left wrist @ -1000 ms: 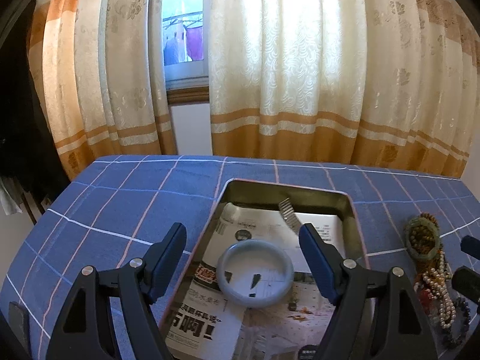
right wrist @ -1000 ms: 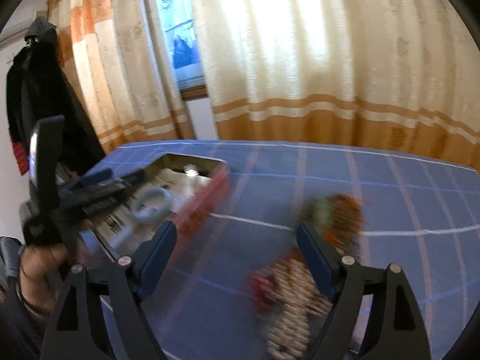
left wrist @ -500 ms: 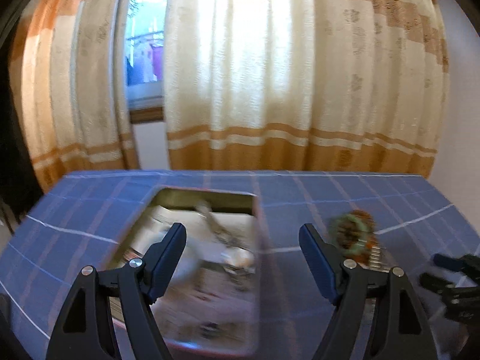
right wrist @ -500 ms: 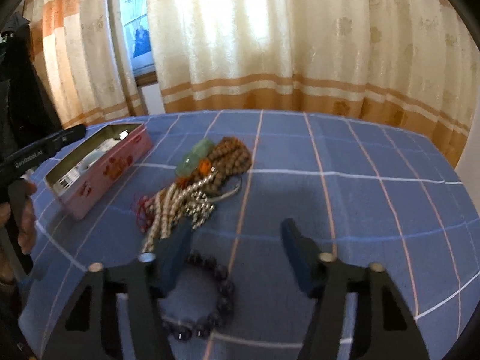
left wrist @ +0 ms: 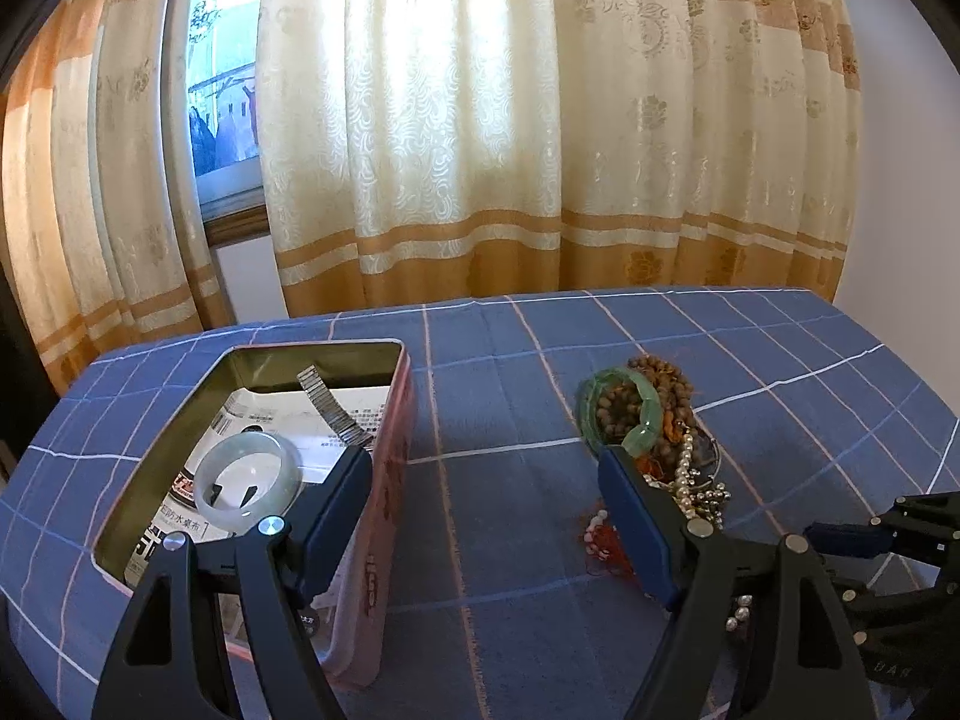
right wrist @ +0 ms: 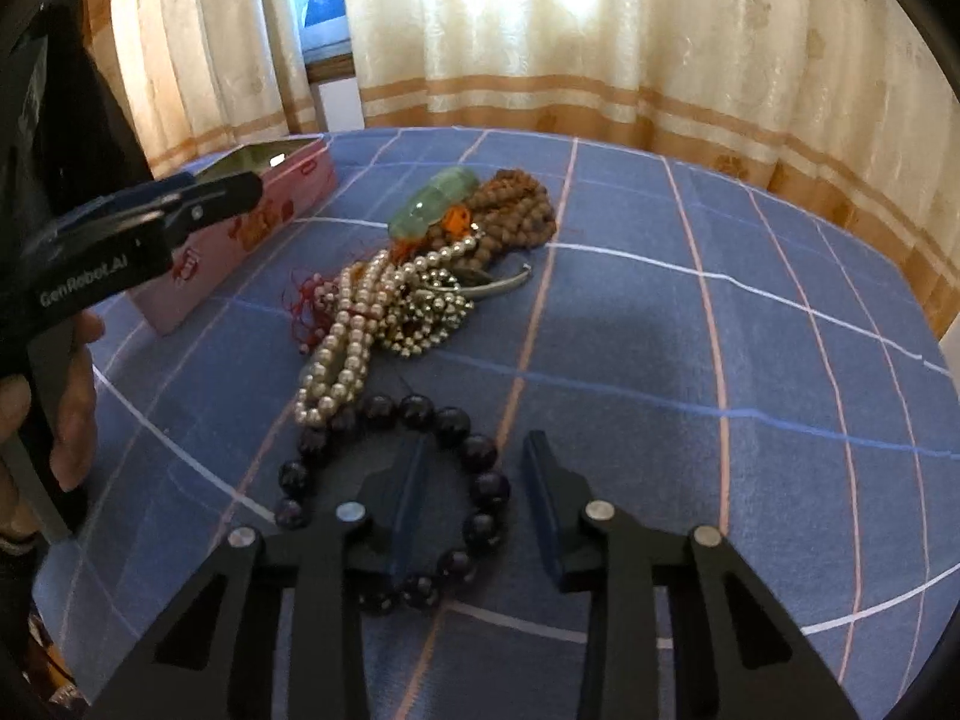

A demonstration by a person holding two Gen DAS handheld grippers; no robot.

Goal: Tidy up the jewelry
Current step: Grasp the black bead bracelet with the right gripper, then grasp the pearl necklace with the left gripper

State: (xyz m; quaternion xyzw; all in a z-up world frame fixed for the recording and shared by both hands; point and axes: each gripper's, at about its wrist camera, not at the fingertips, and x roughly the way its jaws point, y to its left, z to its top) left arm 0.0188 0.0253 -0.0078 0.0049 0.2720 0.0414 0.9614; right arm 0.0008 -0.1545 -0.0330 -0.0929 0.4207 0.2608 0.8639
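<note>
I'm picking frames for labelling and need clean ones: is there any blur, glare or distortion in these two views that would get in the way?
Left wrist view: sharp; the sunlit curtain is bright but not blown out; fisheye bends the tin and table edges. Right wrist view: slightly softer, dark vignette in the corners, a shadow on the tablecloth beyond the right gripper; the dark bead bracelet reads clearly.

A blue checked cloth with white and pink lines covered the tabletop. Behind it hung cream curtains patterned with flowers and swirls and banded in orange near the bottom. A gap between them at the left showed a window with daylight, a wooden sill below it and a strip of white wall under that. In the right wrist view a dark garment hung at the far left edge, in front of the curtains.
</note>
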